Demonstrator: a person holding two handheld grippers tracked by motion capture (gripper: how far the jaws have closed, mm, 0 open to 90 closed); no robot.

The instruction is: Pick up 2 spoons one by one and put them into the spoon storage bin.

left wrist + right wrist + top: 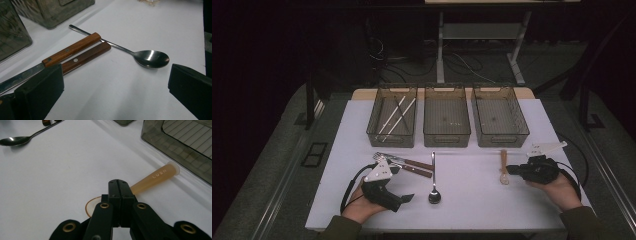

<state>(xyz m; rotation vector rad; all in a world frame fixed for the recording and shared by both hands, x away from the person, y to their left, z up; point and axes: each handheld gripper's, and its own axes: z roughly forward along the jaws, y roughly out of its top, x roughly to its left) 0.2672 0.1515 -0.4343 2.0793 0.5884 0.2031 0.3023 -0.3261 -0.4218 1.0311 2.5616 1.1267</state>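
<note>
**Right gripper closed at the amber spoon, left gripper wide open**

The right gripper (pixel 121 191) has its jaws pressed together, no gap between them, right over the neck of the amber plastic spoon (pixel 152 178). The right gripper view shows the spoon's handle running out past the jaw tips, lettered near its pale end cap, and its translucent bowl peeking out at the left of the jaws; whether the pads actually pinch the spoon cannot be told, since the jaws hide that spot. The high view shows the same gripper (pixel 511 170) lying low on the white tabletop (pixel 472 205), tips against the spoon (pixel 503 165), which lies just in front of the right-hand bin (pixel 500 116).

The left gripper (pixel 116 82) stands wide open and holds nothing; bare tabletop lies between its jaws. Its own view shows what the high view blurs: two wooden-handled knives (pixel 75 51) side by side, touching, with the steel spoon (pixel 150 58) running behind their handle ends. The high view adds three bins in a row, the left bin (pixel 392 116) holding chopsticks (pixel 397 116).
</note>
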